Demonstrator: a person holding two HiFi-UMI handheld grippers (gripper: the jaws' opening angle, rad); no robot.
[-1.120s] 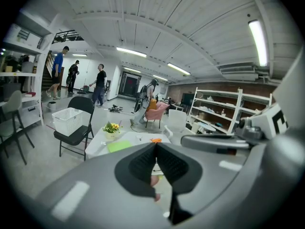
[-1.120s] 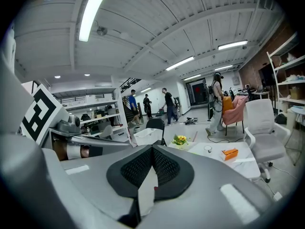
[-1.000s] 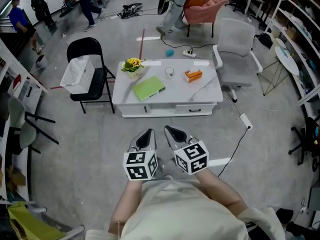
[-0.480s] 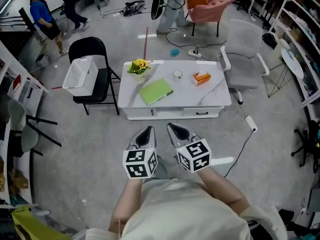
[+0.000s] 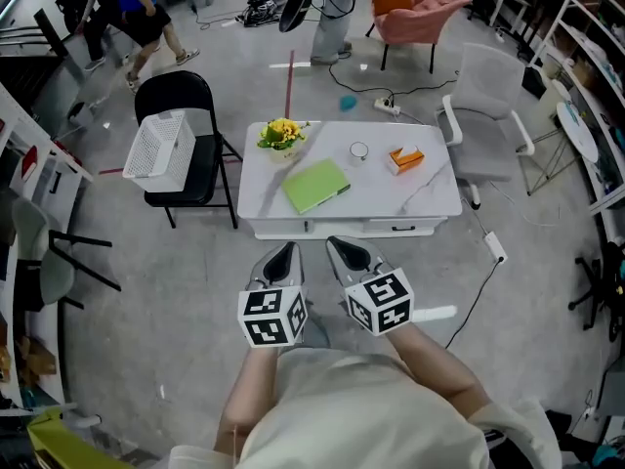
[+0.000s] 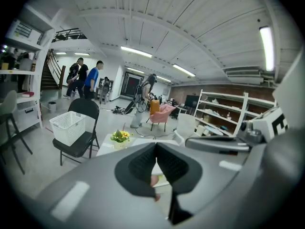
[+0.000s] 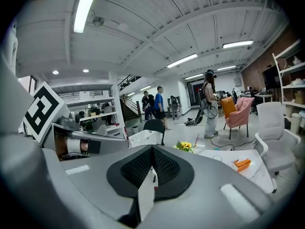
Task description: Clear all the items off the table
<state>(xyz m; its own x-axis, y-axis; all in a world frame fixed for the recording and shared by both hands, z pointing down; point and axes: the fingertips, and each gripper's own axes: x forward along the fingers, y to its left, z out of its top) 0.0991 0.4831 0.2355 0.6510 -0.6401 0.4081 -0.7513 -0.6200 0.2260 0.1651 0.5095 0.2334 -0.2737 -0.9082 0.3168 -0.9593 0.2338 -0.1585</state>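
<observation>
A low white table (image 5: pixel 430 198) stands on the floor ahead of me. On it are a pot of yellow flowers (image 5: pixel 281 135), a green book (image 5: pixel 316 185), a small round cup (image 5: pixel 359 151) and an orange box (image 5: pixel 404 158). My left gripper (image 5: pixel 283 255) and right gripper (image 5: pixel 342 252) hover side by side short of the table's near edge, both shut and empty. The flowers (image 6: pixel 120 136) show past the shut left gripper (image 6: pixel 156 147) in its view. Past the shut right gripper (image 7: pixel 152 149) show the flowers (image 7: pixel 183 147) and the orange box (image 7: pixel 242 164).
A black folding chair (image 5: pixel 200 154) left of the table carries a white basket (image 5: pixel 156 145). A grey office chair (image 5: pixel 488 106) stands to the right and a pink armchair (image 5: pixel 420 13) behind. A power strip (image 5: pixel 493 247) and cable lie on the floor. People (image 5: pixel 137 18) walk at the back left.
The table and chairs sit closer to me in the head view than before. The people at the back left have walked on. Both grippers stay shut, side by side.
</observation>
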